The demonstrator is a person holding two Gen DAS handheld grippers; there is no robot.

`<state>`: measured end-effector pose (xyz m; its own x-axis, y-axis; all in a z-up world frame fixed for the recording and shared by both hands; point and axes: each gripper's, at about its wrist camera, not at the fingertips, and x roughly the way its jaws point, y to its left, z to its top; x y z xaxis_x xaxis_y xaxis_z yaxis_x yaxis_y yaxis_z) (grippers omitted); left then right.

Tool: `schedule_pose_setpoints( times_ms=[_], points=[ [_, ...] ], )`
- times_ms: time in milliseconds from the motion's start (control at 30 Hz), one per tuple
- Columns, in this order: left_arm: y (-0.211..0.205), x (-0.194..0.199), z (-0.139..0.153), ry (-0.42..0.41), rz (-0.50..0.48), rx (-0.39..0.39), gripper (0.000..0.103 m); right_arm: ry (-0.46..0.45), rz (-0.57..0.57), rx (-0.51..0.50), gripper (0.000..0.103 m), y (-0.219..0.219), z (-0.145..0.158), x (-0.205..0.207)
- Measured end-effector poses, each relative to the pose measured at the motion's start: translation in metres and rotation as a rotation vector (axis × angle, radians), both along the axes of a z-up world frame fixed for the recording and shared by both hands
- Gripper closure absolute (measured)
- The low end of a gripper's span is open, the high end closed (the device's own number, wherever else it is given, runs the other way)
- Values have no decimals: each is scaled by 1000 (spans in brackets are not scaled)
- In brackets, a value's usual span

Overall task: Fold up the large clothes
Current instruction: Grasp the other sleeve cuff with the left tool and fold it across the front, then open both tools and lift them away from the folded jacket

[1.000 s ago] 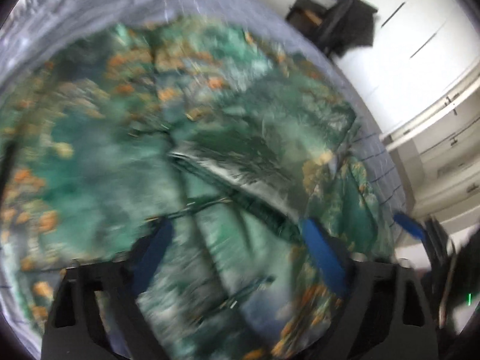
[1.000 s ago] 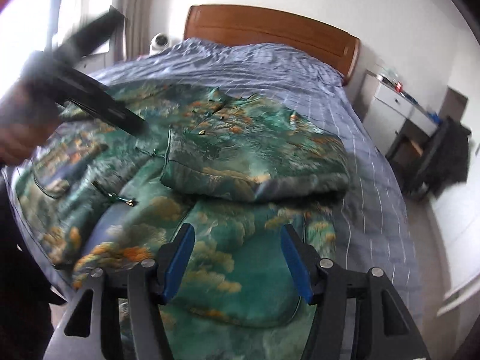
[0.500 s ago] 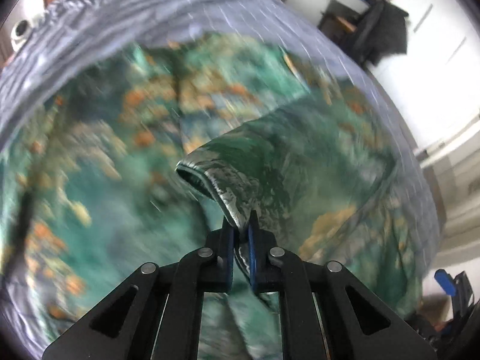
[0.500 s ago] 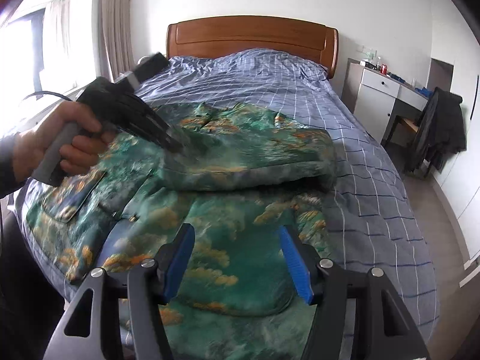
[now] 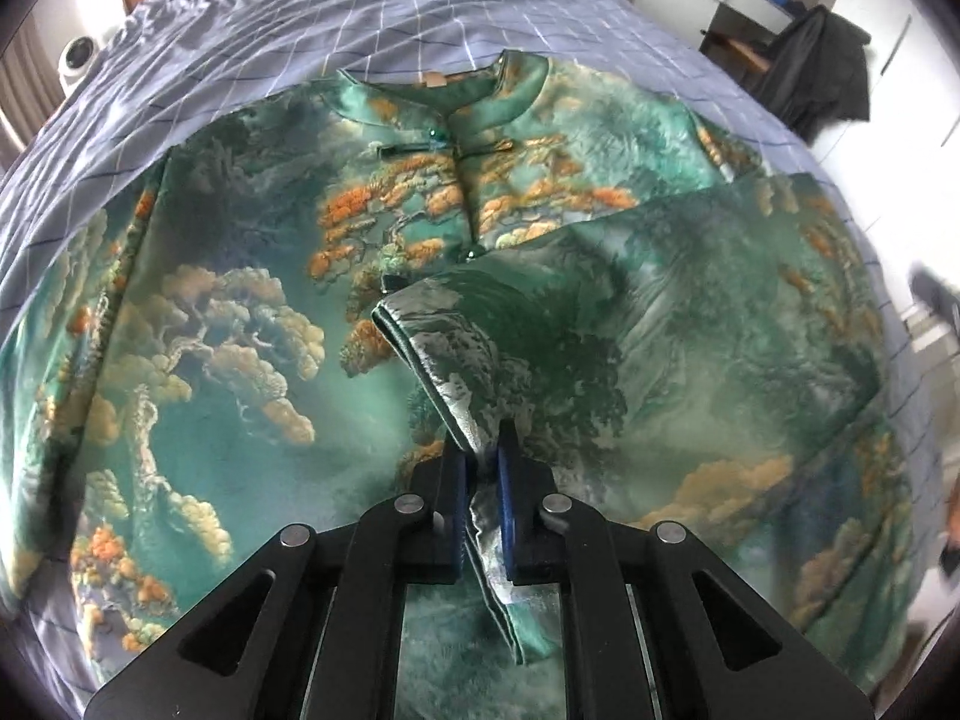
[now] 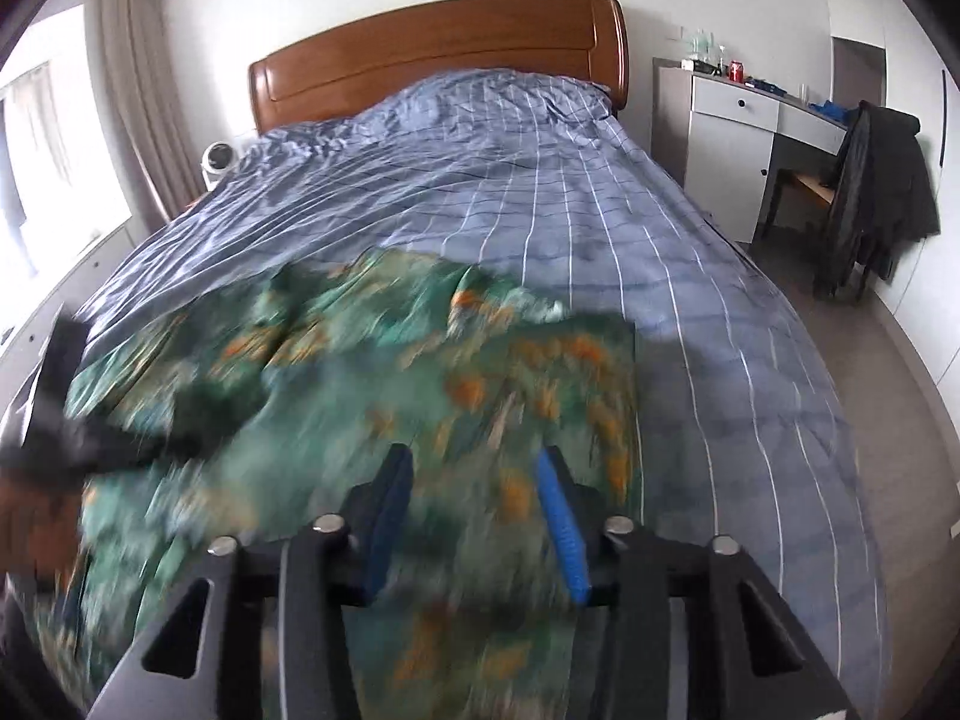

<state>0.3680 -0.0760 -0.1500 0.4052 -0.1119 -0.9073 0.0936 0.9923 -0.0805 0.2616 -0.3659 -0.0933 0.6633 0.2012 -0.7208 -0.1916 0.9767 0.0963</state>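
Left wrist view: left tool (image 5: 485,480) clamps the sleeve cuff (image 5: 447,384); slick satin could slip while right tool (image 6: 474,516) closes empty.

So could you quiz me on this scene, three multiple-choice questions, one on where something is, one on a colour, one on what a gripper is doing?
1. Where does the jacket lie?
A. on the bed
B. on the chair
C. on the floor

2. What colour is the headboard?
A. white
B. brown
C. black

3. What is the left gripper doing?
A. standing wide open
B. pinching a sleeve cuff
C. holding a can

Answers: 1 A, the jacket is spread over the checked cover of the bed. 2 B, it is brown wood in the right wrist view. 3 B, the blue pads are shut on the cuff edge.
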Motion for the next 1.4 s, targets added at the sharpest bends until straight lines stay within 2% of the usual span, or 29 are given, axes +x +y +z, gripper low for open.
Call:
schedule_pose_setpoints(
  times_ms=[100, 233, 333, 367, 533, 667, 867, 967, 1067, 1200, 1267, 1300, 1333, 1367, 1400],
  points=[
    [-6, -4, -5, -23, -9, 40, 95, 10, -9, 7, 61, 5, -8, 40],
    [-16, -7, -12, -56, -30, 102, 94, 60, -37, 37, 61, 7, -34, 80],
    [-18, -11, -14, -76, -38, 130, 94, 204, -38, 7, 61, 12, -78, 102],
    [-19, -13, -14, -82, -41, 139, 94, 224, -36, -9, 61, 14, -86, 104],
    [-21, -13, -17, -102, -43, 155, 94, 211, -13, -54, 61, 22, -78, 85],
    [-22, -14, -17, -115, -36, 164, 94, 213, 68, -126, 61, 32, -71, 46],
    [-28, -19, -20, -131, -37, 198, 93, 249, 116, -127, 61, 36, -66, -8],
    [-33, -23, -23, -154, -40, 231, 93, 257, 117, -162, 61, 40, -79, -12],
    [-38, -25, -25, -172, -50, 269, 93, 280, 88, -142, 61, 40, -96, -3],
    [-40, -27, -24, -181, -56, 296, 93, 277, 66, -144, 61, 42, -98, -1],
    [-38, -30, -19, -185, -46, 303, 85, 266, 52, -136, 61, 41, -97, -4],
    [-36, -35, -12, -185, -33, 305, 77, 257, 41, -134, 61, 39, -96, -5],
    [-33, -41, -6, -189, -24, 305, 64, 244, 26, -139, 61, 40, -91, -9],
    [-31, -48, 2, -199, -17, 303, 55, 229, 12, -149, 61, 41, -85, -16],
    [-28, -58, 10, -218, -13, 294, 35, 213, 0, -158, 59, 43, -79, -24]
  ],
)
